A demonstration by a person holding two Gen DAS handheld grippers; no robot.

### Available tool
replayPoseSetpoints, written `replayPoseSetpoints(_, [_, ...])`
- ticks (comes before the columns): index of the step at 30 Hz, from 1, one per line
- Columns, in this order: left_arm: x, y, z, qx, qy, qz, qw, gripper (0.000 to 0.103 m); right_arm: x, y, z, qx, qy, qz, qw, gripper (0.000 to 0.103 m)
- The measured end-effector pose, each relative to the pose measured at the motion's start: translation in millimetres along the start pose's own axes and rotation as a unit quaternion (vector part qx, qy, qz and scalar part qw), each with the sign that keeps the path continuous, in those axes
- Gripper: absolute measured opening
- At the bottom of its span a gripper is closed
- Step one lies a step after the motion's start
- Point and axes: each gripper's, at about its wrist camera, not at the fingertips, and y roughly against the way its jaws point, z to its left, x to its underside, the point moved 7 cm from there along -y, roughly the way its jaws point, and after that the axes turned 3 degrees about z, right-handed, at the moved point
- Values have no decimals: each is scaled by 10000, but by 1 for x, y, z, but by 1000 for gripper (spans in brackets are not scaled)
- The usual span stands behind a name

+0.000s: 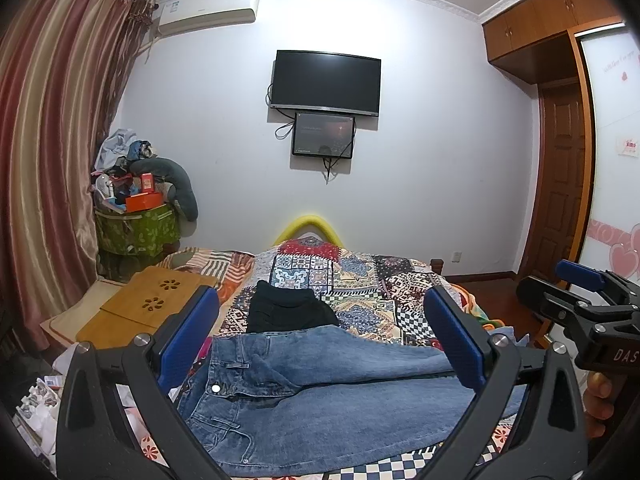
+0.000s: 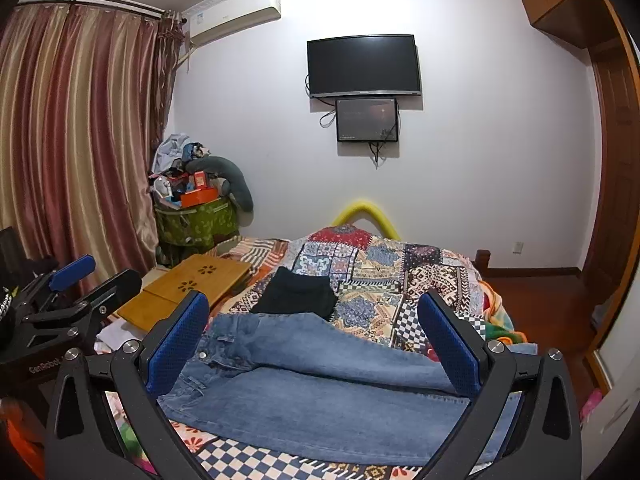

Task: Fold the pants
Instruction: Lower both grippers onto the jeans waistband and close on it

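Blue denim pants (image 1: 320, 392) lie across the near part of the bed, waistband to the left and legs running right, one leg resting on the other. The same pants (image 2: 320, 380) show in the right wrist view. My left gripper (image 1: 320, 332) hovers above them, open, its blue pads wide apart and holding nothing. My right gripper (image 2: 316, 328) is likewise open above the pants. The right gripper (image 1: 580, 300) appears at the right edge of the left wrist view, held by a hand (image 1: 598, 404). The left gripper (image 2: 68, 280) shows at the left of the right wrist view.
A folded black garment (image 1: 288, 306) lies on the patchwork quilt (image 1: 360, 280) beyond the jeans. A bamboo lap table (image 1: 144, 306) sits on the bed's left side. A green basket (image 1: 136, 228) piled with clutter stands by the curtain. A wardrobe (image 1: 608, 160) lines the right.
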Motion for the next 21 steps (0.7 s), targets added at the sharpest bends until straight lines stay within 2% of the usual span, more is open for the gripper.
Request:
replayPoseSetpoints(8, [1, -42, 12, -52, -14, 223, 9997, 103, 6, -32, -18, 194, -52, 267, 9994, 103])
replayPoseSetpoints(14, [5, -104, 34, -306, -163, 460, 9983, 103, 15, -79, -49, 352, -7, 622, 9974, 103])
replayPoseSetpoints(18, [16, -157, 58, -409, -255, 874, 9950, 103, 24, -109, -71, 205, -38, 690, 9974, 103])
replayPoseSetpoints(21, [26, -200, 88, -547, -100, 1237, 9908, 103, 34, -134, -89, 160, -27, 993, 9949, 103])
